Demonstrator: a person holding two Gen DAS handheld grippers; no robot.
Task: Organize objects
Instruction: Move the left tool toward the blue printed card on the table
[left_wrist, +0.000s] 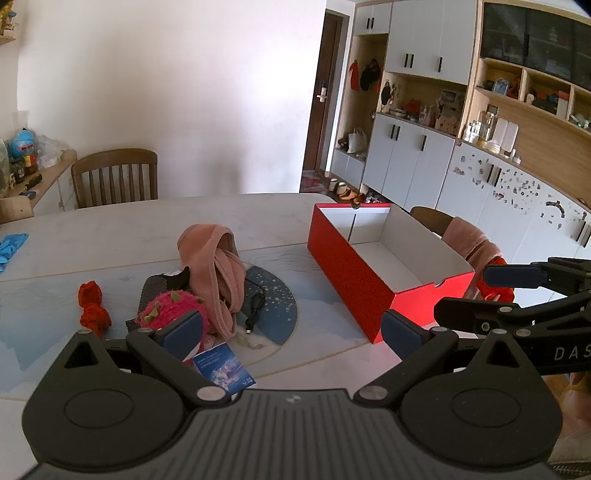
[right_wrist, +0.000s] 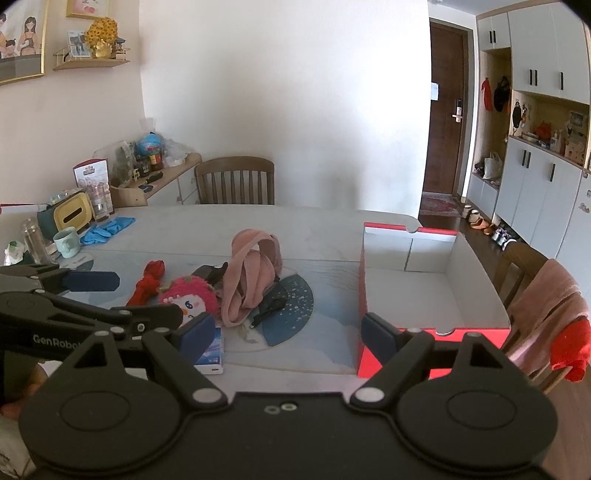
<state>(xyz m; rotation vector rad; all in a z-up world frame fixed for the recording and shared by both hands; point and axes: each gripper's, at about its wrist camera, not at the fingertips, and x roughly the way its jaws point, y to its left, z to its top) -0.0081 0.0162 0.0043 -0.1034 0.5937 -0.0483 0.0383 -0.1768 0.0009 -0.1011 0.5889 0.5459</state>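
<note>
both tools spread wide over a cluttered surface, box empty

left tool hangs over the near edge of the pale marble-look surface, jaws fully released, nothing btwn the blue pads. right tool same story: jaws released wide, nothing held. each tool shows in the other's view, side by side, both tilted down twd the pile.

task stuff sits in a heap on a blue-and-white printed mat at the middle of the surface:
- crumpled pink fabric scarf, standing up in a loose loop, tallest thing in the heap.
- twisted red cloth, left of the heap, apart from the scarf.
- fuzzy pink strawberry-style plush toy w/ a snowman face, just beside the scarf, partly behind the left tool's pad in the left wrist view.
- dark ribbed flat item under/behind the plush; can't tell what it is.
- black cable w/ a plug end, right of the scarf, lying on the mat's dark round patch.
- small blue-white tissue pack, nearest the tools, at the mat's front edge.

open red cardboard box w/ white inside stands right of the heap, well apart from it, nothing visible in it.

off-task: blue gloves and a pale green mug at the far left, wooden chair behind the surface, 2nd chair w/ pink and red cloth draped on it right of the box.
</note>
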